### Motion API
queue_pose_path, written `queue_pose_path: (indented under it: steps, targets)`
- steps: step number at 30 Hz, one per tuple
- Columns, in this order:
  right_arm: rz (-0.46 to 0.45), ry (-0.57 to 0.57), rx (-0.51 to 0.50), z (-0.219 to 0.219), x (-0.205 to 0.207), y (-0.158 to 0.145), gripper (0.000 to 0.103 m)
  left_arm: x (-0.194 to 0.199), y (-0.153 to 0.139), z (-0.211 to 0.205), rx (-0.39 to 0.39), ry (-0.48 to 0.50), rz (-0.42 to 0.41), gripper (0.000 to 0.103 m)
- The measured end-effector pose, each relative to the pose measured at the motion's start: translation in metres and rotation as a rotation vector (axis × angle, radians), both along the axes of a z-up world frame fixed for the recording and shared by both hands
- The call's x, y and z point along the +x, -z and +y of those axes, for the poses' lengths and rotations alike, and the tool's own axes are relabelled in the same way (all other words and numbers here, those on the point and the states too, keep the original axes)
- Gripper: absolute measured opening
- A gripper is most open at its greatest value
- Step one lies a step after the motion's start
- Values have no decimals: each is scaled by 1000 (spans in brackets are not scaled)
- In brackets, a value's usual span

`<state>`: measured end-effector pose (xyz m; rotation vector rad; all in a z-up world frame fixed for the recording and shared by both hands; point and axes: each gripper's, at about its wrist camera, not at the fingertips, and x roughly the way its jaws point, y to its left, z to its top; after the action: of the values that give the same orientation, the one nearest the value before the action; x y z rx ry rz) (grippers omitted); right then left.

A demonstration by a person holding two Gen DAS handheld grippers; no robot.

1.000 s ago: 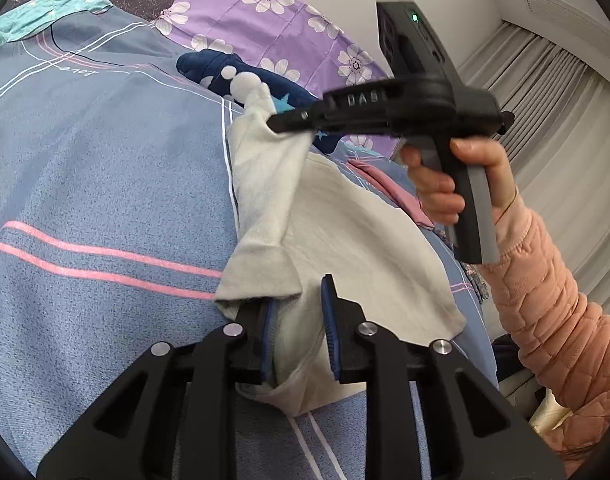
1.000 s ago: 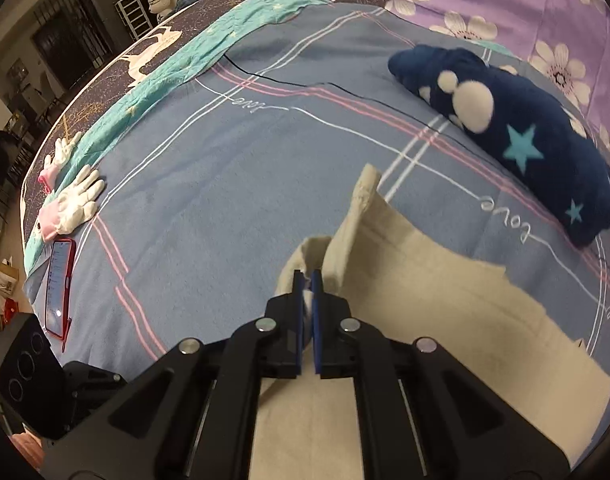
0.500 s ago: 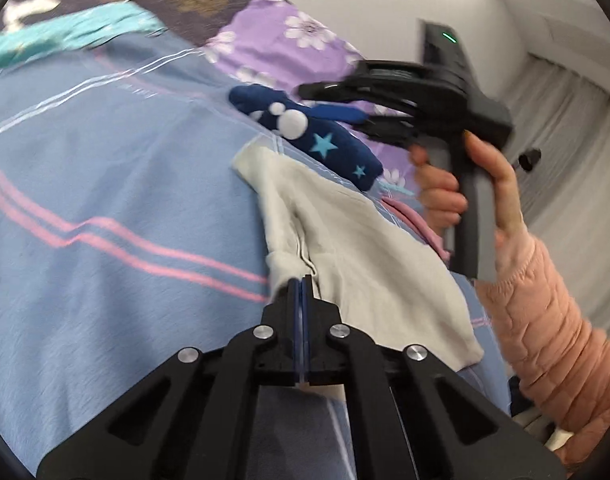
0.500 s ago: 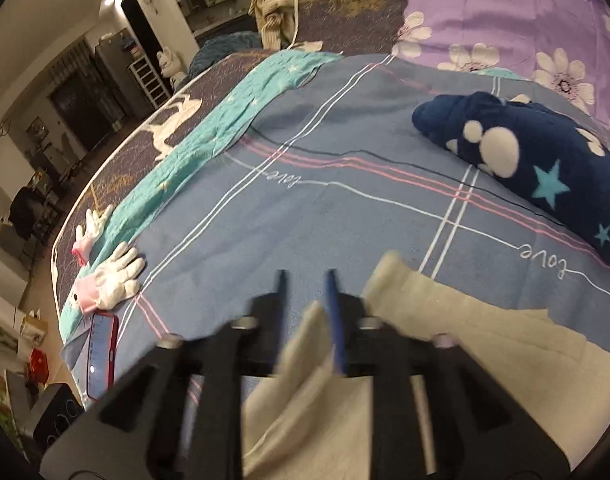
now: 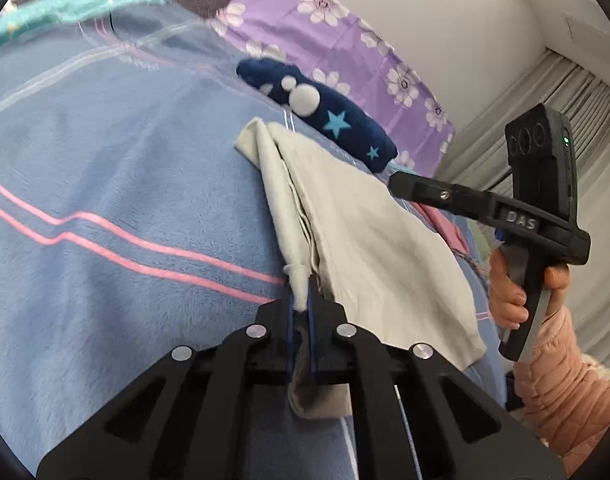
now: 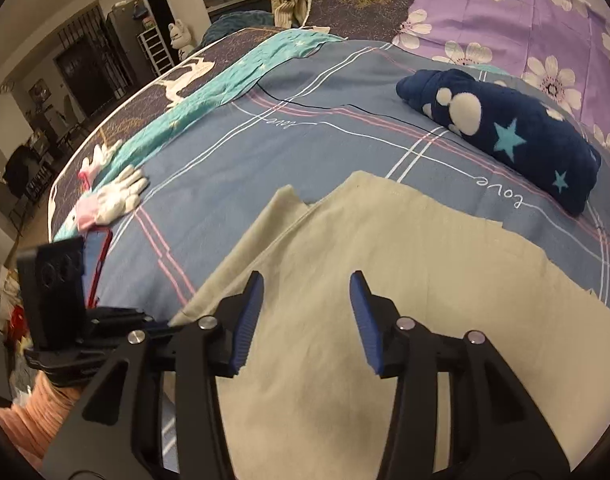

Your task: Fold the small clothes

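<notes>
Blue striped blanket (image 6: pixel 225 168) under cream garment (image 6: pixel 385 280).

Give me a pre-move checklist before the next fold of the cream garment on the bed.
1. Left gripper clamped on the cream cotton garment: ok.
2. Right gripper free of cloth, jaws opening: ok.
3. Garment lying flat: not ok, its left edge is bunched in folds.
4. Navy fleece bundle with stars apart from the garment: ok.
5. White gloves out of the way: ok.
6. Garment's near hem: cannot tell, hidden.
</notes>
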<state>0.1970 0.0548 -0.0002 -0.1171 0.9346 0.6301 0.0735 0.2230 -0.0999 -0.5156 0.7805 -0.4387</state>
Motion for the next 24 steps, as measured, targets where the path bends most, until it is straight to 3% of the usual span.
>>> queue_pose_path:
  steps: [5,7,10,11,13,19,24]
  targets:
    - [-13,-6,-10,4,-2,0,49,-24,1,16,47,-109,5,0]
    - [-14,-13,-22,7,-5,3,49,-24,11,33,0,-146,52,0]
    - [-5,-43,-35,9,-19,11,50,-27,10,46,-50,-150,41,1]
    - [-16,-58,-46,10,-30,13,51,-26,7,46,-42,-151,30,6]
    - [-52,-90,-77,11,-52,15,54,-22,-1,44,-37,-130,7,28]
    - [-188,-182,-206,20,-121,25,66,18,-10,21,24,-20,27,58]
    - [-265,-227,-322,39,-164,42,72,74,-4,-3,52,123,135,59]
